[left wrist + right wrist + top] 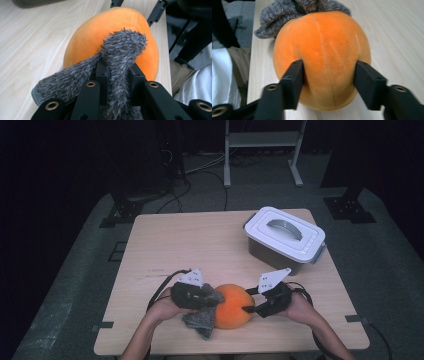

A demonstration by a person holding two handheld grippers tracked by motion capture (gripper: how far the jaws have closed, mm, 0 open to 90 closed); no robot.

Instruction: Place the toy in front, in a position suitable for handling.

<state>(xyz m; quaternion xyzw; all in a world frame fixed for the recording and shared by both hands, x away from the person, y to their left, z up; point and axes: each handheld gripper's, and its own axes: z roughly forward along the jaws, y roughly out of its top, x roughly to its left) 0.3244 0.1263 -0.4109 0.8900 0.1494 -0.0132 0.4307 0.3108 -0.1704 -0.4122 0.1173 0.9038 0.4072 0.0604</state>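
A fuzzy grey cloth (117, 62) is being clamped between the closed jaws of the left gripper (192, 292) and laid against the left side of an orange plush fruit (231, 306), which is resting near the front edge of the wooden table (200, 235). The fruit is being braced from the right by the right gripper (329, 72), its jaws pressed into both flanks. The wiping step appears to be in hand; next, the cloth probably needs to be drawn across the skin while the fruit is kept steady.

No text, label, brand, number or sign can be read anywhere.
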